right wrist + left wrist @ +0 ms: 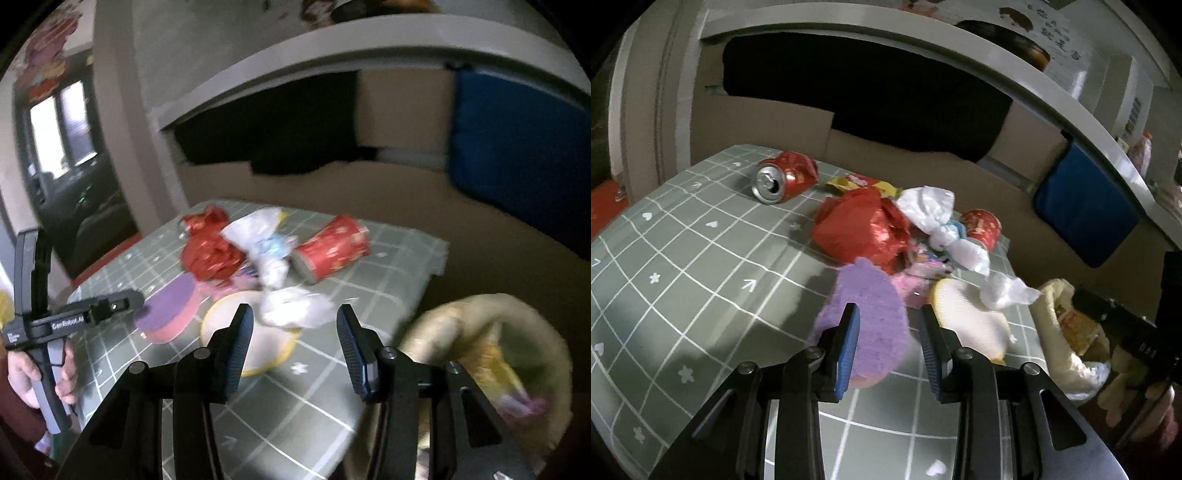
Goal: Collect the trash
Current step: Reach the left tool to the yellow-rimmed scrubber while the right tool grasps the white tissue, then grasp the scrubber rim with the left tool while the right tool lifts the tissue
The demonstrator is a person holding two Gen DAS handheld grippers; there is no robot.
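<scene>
The left tongs are gripping a purple sponge above the green checked tabletop; the right tongs are standing released, nothing between them, over crumpled white plastic; the trash bag is gaping beside the tabletop

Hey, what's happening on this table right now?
A person is clearing trash off a green checked table. The left gripper has a purple sponge between its fingers; whether they press it is unclear. The right gripper is open and empty beside a cream trash bag. Cans and wrappers remain.
</scene>
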